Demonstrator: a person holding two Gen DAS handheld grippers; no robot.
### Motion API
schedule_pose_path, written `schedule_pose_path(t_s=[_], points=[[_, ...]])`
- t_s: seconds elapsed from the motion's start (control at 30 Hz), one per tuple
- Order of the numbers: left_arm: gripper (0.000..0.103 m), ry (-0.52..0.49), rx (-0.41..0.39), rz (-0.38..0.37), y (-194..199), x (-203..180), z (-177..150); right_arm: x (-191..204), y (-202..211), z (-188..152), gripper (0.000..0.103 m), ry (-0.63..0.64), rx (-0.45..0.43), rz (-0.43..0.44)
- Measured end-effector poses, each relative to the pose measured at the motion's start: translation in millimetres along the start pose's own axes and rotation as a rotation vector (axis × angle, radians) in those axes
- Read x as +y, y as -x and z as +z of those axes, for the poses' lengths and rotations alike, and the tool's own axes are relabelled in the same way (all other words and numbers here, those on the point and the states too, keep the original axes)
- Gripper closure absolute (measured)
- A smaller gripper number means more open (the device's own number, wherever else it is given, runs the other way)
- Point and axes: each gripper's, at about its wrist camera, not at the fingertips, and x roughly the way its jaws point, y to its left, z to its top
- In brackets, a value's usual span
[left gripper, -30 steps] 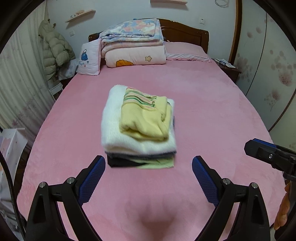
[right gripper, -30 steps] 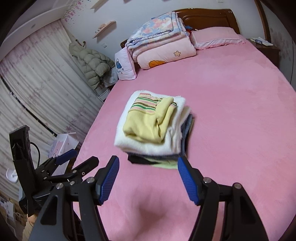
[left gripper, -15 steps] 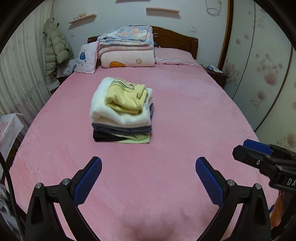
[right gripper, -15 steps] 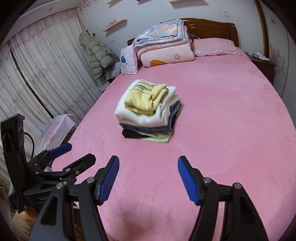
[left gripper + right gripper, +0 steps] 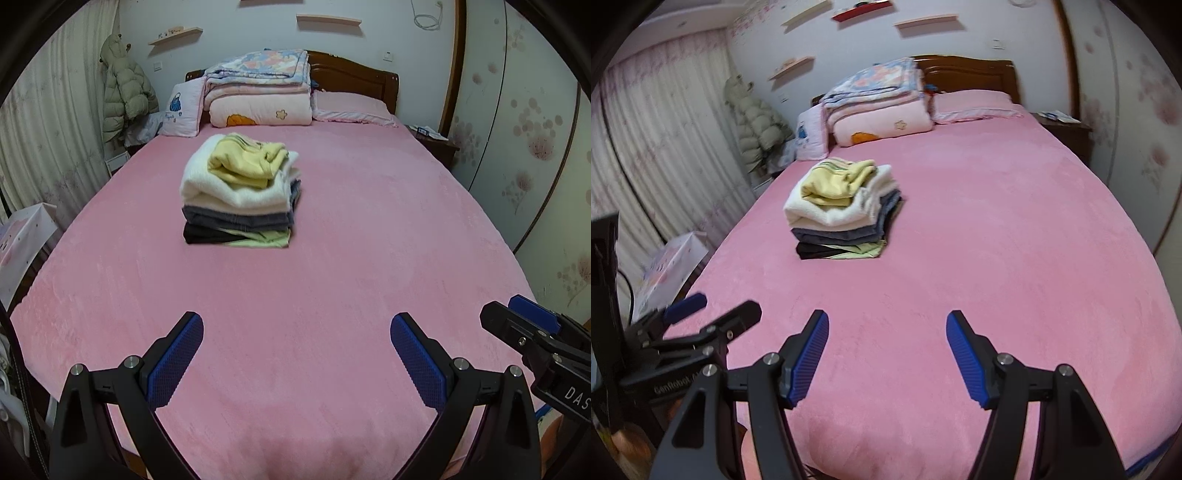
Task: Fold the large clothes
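Note:
A stack of folded clothes [image 5: 240, 192] rests on the pink bed [image 5: 332, 295], a yellow top uppermost, then a white fleece, grey pieces and a black and a pale green one at the bottom. The same stack of folded clothes [image 5: 846, 206] shows in the right wrist view, on the pink bed [image 5: 979, 258]. My left gripper [image 5: 296, 332] hangs open over the bed's near end, well short of the stack, nothing between its blue pads. My right gripper [image 5: 887, 328] is open too and empty. Each gripper appears at the edge of the other's view.
Folded quilts [image 5: 258, 92] and a pillow [image 5: 351, 109] lie by the wooden headboard. A padded coat [image 5: 125, 96] hangs by the curtains on the left. A nightstand [image 5: 436, 142] stands at the right, and a white bag [image 5: 22, 240] beside the bed on the left.
Both grippers have pulled back from the stack toward the foot of the bed, so the stack looks smaller and farther. The left jaws stand slightly wider than a second ago.

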Motion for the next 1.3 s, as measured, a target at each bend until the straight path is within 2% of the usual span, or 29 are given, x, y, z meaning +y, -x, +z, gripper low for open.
schedule_pose_path(t_s=[0.17,0.33,0.47,0.7,1.3], points=[[0.002,0.006,0.008,0.007,2.9,-6.4,-16.5,-12.1,8.7,-23.3,0.036,-0.027,-0.019,-0.034],[0.002,0.000,-0.041,0.033,16.0,-13.4,-30.7,-18.8,16.3,-41.4,0.036,-0.017,-0.033,-0.090],[0.002,-0.016,-0.039,0.029,15.8,-19.8,-35.1,-23.5,17.1,-49.7,0.036,-0.031,-0.027,-0.088],[0.002,-0.019,-0.001,0.015,8.4,-27.6,-40.3,-22.4,16.4,-53.3,0.036,-0.007,-0.029,-0.104],[0.002,-0.020,0.031,0.019,2.9,-32.5,-43.9,-21.6,17.8,-53.0,0.036,0.011,-0.029,-0.119]])
